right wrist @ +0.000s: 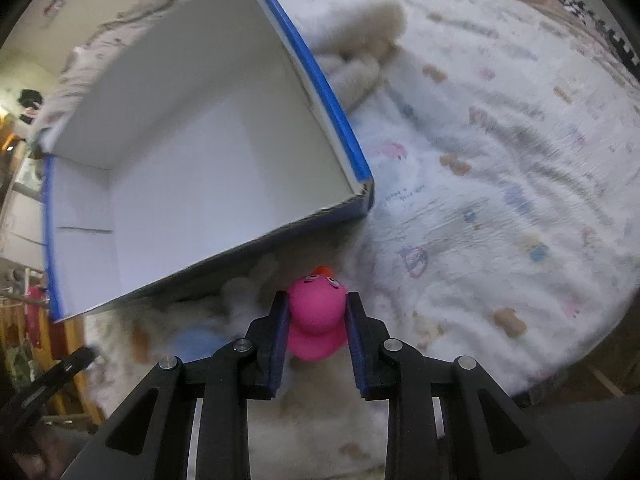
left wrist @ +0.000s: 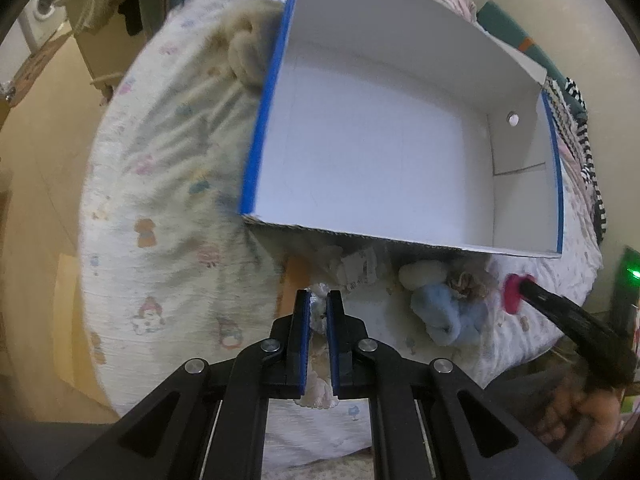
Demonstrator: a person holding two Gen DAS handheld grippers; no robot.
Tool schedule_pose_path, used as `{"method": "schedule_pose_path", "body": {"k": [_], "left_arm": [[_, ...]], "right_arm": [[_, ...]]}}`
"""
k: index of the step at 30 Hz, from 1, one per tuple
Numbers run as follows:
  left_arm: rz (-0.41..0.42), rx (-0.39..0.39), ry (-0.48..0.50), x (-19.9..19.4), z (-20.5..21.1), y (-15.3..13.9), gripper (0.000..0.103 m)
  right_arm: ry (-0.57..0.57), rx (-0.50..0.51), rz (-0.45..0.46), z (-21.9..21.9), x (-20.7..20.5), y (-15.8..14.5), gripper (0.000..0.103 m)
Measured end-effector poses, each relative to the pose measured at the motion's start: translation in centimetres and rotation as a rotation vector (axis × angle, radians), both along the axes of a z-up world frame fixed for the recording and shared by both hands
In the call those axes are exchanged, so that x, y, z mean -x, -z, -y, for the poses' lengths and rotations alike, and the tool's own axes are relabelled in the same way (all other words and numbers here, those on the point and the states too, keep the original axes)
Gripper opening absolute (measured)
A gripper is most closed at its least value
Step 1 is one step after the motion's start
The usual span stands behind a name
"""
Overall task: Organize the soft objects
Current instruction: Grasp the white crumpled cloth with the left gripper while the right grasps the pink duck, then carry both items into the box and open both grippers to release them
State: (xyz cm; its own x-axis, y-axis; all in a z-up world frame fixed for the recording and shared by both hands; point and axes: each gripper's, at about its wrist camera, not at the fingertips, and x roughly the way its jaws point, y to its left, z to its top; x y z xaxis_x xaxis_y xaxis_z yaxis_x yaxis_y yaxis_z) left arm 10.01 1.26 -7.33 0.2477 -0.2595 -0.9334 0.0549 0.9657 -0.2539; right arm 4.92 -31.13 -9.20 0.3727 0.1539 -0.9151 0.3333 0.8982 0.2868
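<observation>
The left gripper [left wrist: 319,300] is clamped nearly shut on a small, pale, crinkled soft toy [left wrist: 318,394], which shows as a thin strip between the blue pads and bulges out below them. The right gripper [right wrist: 316,300] has its jaws brought in around a bright pink rubber duck with an orange tuft [right wrist: 317,316]; both pads appear to touch the duck's sides, though how firmly cannot be told.

The open white cardboard box with blue outer walls [left wrist: 256,152] lies just ahead of both grippers and nothing is seen inside it. For the step in hand, each toy is best carried clear over the near rim before any release, so that the low front wall is not struck. The duck should be squeezed at its widest part, since smooth rubber may slip.

Counted: one box; one duck; one pale toy in the left jaws. Just right of the left gripper lie a fluffy light-blue plush [left wrist: 448,316] and a white plush [left wrist: 420,274]. One beige plush [left wrist: 248,52] rests against the box's far left wall. All rest on a printed white bedsheet [left wrist: 160,208].
</observation>
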Motion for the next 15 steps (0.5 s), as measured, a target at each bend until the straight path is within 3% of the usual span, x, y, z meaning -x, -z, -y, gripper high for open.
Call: {"method": "schedule_pose_path", "body": {"k": [5,8,15], "left_arm": [[0.019,0.020,-0.030,0.9,-1.1,-2.3,0.008],[0.115,-0.036,-0.009,0.4,0.5,-4.6,0.008],[0.156,-0.057,-0.011,-3.9,2.0,-7.1,0.008]], "right_arm": [[-0.065,-0.051,0.109,-1.0,1.6,-5.1,0.029],[-0.138,-0.061,0.175,-1.7,1.0,-8.1,0.029],[-0.224,-0.100,0.227,-2.4,-4.6,-9.5,0.029]]}}
